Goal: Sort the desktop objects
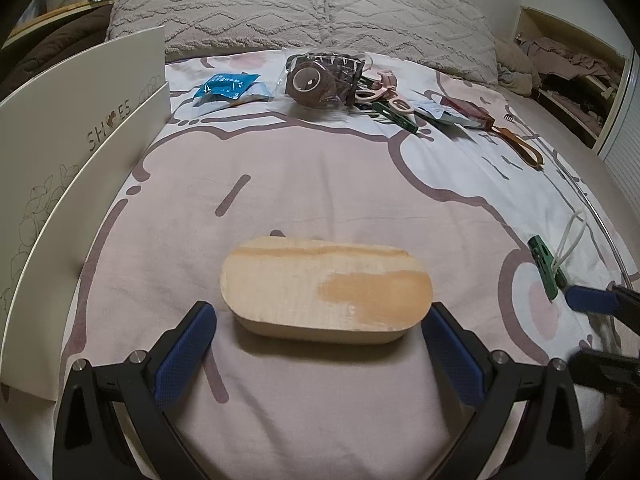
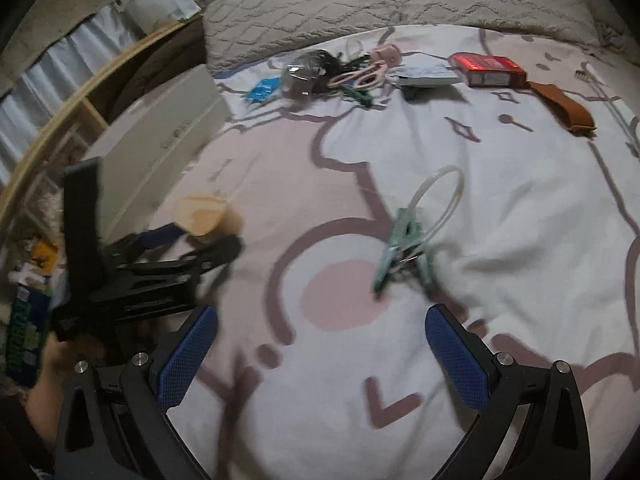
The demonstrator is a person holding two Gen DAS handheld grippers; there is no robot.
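An oval wooden box (image 1: 326, 286) lies on the pink and white bedsheet, just ahead of my left gripper (image 1: 320, 320), which is open with a blue pad on either side of the box's near edge. In the right wrist view the same wooden box (image 2: 204, 216) shows at the left with the left gripper around it. My right gripper (image 2: 322, 322) is open above the sheet, and a green clip with a clear loop (image 2: 404, 244) lies just beyond its tips. That green clip (image 1: 542, 266) also shows at the right of the left wrist view.
A white shoe box (image 1: 76, 168) stands along the left. At the far side lie a blue packet (image 1: 226, 88), a brown tape roll in a bag (image 1: 320, 78), pink scissors (image 1: 380, 92), a red box (image 2: 488, 68) and a brown strap (image 2: 564, 108). Grey pillows (image 1: 300, 12) lie behind.
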